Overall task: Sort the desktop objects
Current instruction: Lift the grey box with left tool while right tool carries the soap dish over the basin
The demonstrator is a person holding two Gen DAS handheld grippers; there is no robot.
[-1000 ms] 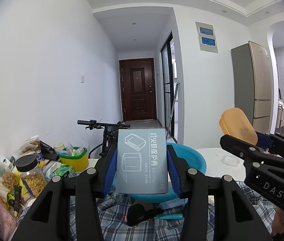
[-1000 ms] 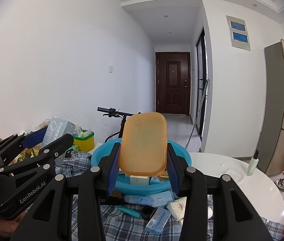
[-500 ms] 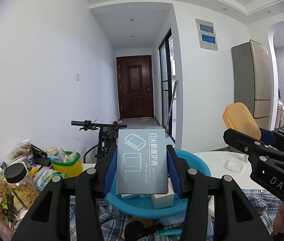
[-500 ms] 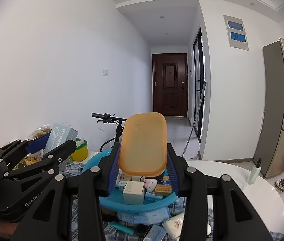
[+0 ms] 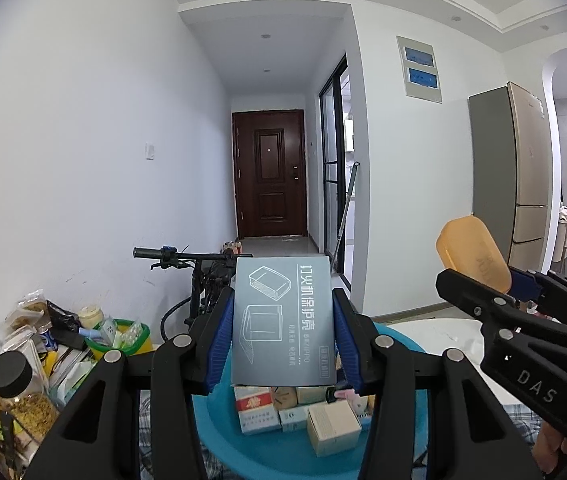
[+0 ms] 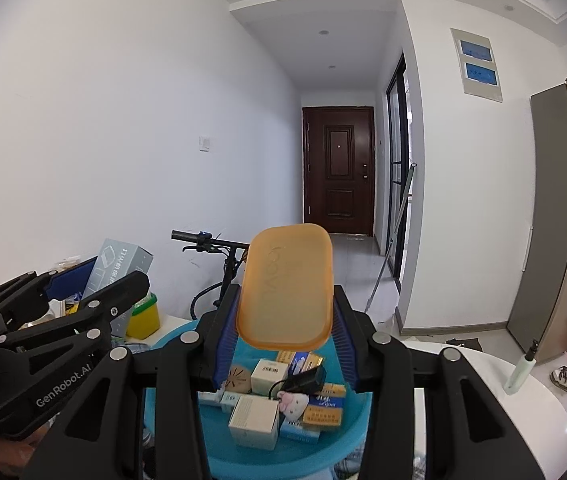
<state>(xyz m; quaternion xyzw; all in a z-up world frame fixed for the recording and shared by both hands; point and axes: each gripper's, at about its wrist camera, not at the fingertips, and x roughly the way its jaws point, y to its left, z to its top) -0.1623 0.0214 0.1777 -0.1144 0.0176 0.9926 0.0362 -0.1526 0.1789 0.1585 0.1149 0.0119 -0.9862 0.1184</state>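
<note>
- 2 hand-held grippers are hovering side by side over a round blue plastic basin point(image 5: 243, 444) point(image 6: 343, 446), each one clamping an item.
- The left gripper point(image 5: 281, 334) point(image 6: 95, 280) is pinching a flat grey cardboard box with white line drawings point(image 5: 282, 322) point(image 6: 117, 266) between its blue pads; the box is standing upright and hiding the far rim of the basin in the left wrist view.
- The right gripper point(image 6: 285, 320) point(image 5: 523, 284) is gripping a translucent orange plastic soap-dish lid point(image 6: 285, 286) point(image 5: 473, 254), which is blocking the basin's back edge in the right wrist view.
- Several small cartons point(image 5: 333, 428) point(image 6: 253, 420) and a pink plush toy point(image 6: 293, 400) are lying in the basin; most of their print is too small to read.
- A white round table point(image 6: 495, 408) is carrying the basin, and its near edge is being cut off by the frame.
- A checked cloth point(image 5: 145, 412) is peeking out under the gripper arms only in slivers.
- A black-lidded glass jar point(image 5: 15, 390) and a green-rimmed yellow tub point(image 5: 127, 340) are sitting among snack packets at left, partly overlapping.
- A bicycle point(image 5: 199, 280) is standing behind, mostly hidden.
</note>
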